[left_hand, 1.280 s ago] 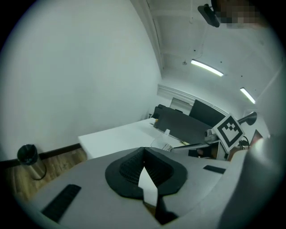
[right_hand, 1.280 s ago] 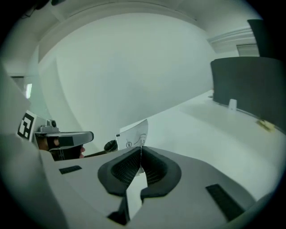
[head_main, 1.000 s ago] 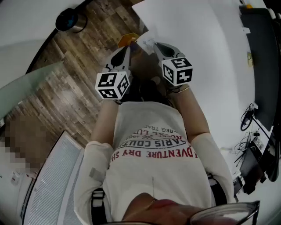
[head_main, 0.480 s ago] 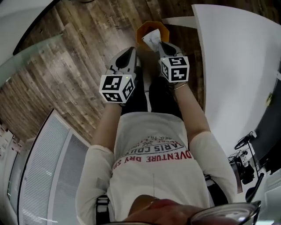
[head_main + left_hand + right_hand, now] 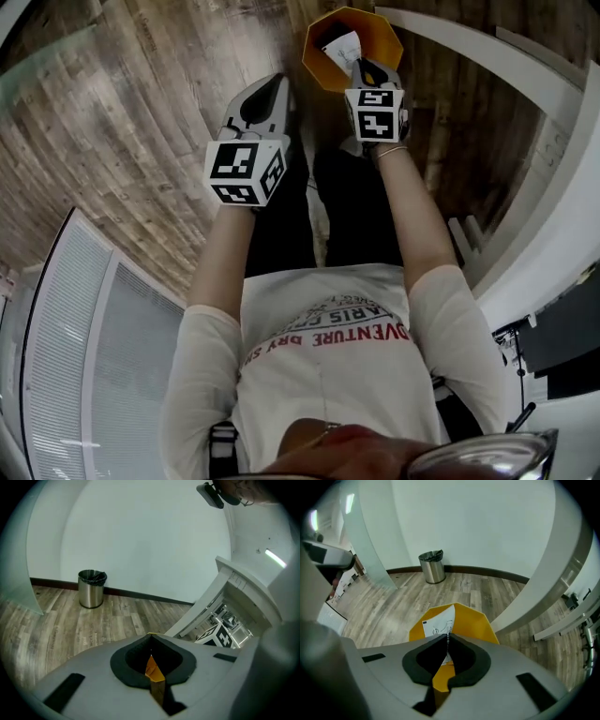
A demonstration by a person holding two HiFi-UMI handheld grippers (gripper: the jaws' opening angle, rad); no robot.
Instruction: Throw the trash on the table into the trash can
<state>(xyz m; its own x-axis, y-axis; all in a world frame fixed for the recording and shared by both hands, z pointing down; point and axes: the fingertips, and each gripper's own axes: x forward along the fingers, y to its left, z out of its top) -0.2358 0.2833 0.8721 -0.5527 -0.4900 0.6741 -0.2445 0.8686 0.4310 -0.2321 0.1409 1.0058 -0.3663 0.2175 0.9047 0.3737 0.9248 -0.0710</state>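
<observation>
- The right hand-held gripper (image 5: 362, 66) points steeply down, with its jaws pinched shut on a sheet of white paper (image 5: 342, 44).
- In the right gripper view, the paper (image 5: 438, 623) sticks up past the closed jaw tips (image 5: 448, 637) and has some dark print on it.
- The paper hangs over the mouth of the orange bin (image 5: 384, 37), held at the rim nearest the person and not lying inside.
- The bin (image 5: 476, 620) stands on the wood floor (image 5: 141, 112), just beside the edge of the white desk (image 5: 548, 239).
- The left hand-held gripper (image 5: 274, 84) is to the left of the bin, over bare floor and apart from the right one.
- In the left gripper view, its jaw tips (image 5: 150, 639) meet and nothing shows pinched between them. Some orange shows through the slot behind the tips.
- A steel can (image 5: 92, 588) with a dark liner stands against the far wall, well away from the bin.
</observation>
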